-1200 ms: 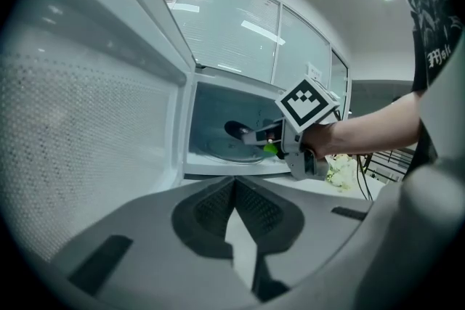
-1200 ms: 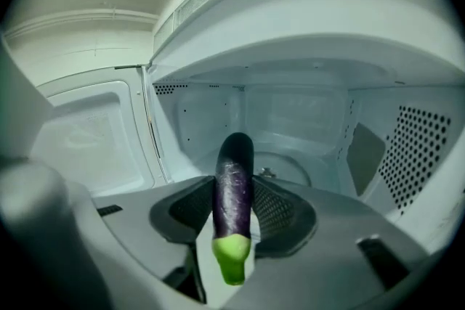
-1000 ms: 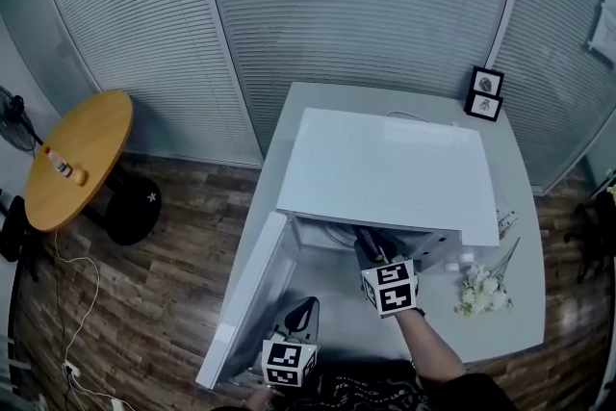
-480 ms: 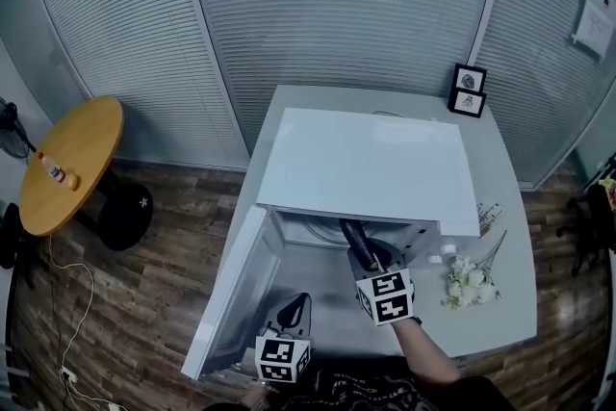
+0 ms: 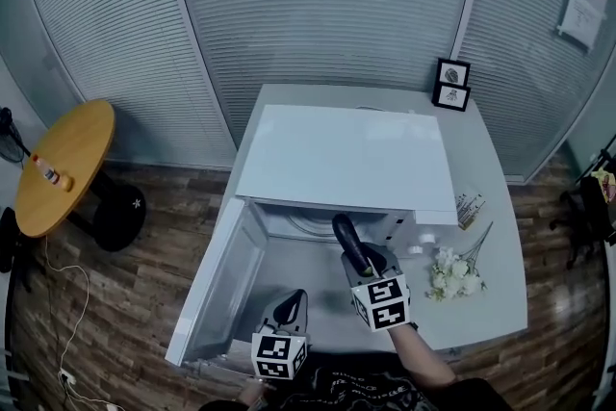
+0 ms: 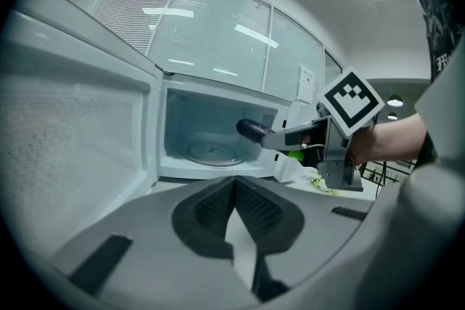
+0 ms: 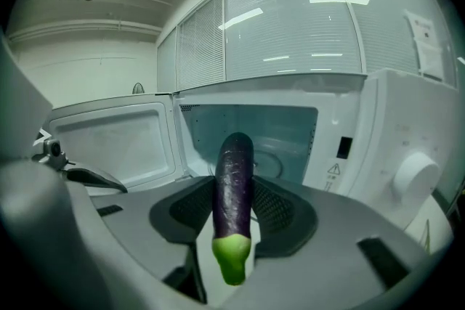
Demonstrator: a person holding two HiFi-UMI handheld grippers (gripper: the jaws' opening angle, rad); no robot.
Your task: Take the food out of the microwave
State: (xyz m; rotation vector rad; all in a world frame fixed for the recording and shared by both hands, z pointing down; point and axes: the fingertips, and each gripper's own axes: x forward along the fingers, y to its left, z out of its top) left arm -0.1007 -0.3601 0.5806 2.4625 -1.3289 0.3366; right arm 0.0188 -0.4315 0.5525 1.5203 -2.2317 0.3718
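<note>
**One eggplant at the microwave's mouth, held lengthwise in the right claw**

One dark purple eggplant (image 7: pixel 234 156) sits clamped in the right claw (image 7: pixel 234 189), whose jaws stand fairly wide apart, pressed on either flank of it. Its long axis runs along the line the claw points. The green stem end faces back toward the hand and the rounded dark tip faces forward at the open cavity of the white microwave (image 5: pixel 346 159). From the head view the eggplant appears just outside the opening, above the bare grey surface (image 5: pixel 491 207) in front of the oven. The glass turntable (image 6: pixel 211 152) inside shows nothing on it.

The door (image 5: pixel 217 279) hangs wide open to the left. The left claw (image 6: pixel 234 189) hovers low beside it with its jaws together and nothing between them. It is the hand nearer the door, while the right alone carries the food.

Judging by this layout, a straight pull back along the eggplant's own length should keep it clear of the frame. Open surface lies close by on the near right, next to a bunch of white flowers (image 5: pixel 452 274).

As for writing, a warning-triangle sticker (image 7: pixel 333 169) sits on the control panel, but its print is too small to read. A wall notice (image 5: pixel 582 5) is equally illegible. No brand name is visible.
</note>
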